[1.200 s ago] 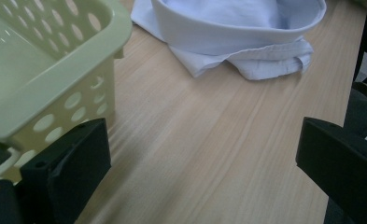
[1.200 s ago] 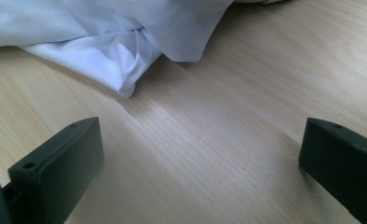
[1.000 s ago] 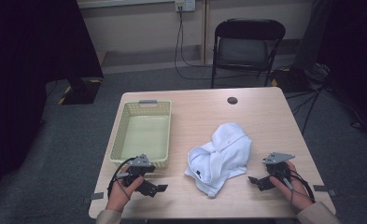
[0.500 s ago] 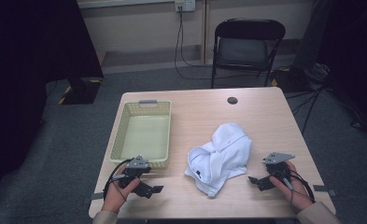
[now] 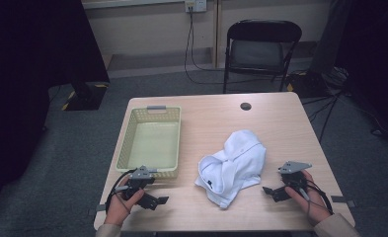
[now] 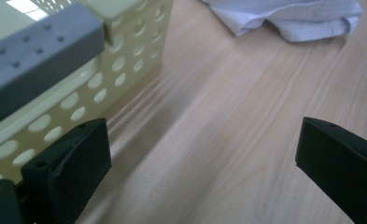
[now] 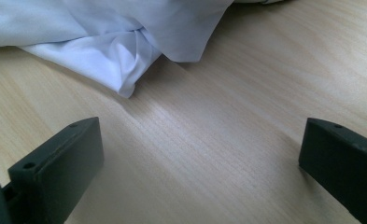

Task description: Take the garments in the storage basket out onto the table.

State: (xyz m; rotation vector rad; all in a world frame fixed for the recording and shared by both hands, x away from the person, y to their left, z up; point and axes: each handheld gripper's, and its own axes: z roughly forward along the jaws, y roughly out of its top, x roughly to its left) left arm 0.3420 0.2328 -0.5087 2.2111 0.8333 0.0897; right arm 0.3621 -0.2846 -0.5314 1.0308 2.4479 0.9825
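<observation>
While both rest on the table [image 5: 280, 126], left tongs [image 5: 158, 201] and right tongs [image 5: 270, 191] gape wide, empty.

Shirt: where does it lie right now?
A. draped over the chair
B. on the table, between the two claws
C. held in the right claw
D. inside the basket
B: the high view shows the shirt crumpled on the table, beside the basket, with the left claw and right claw open on either side, neither touching it.
</observation>
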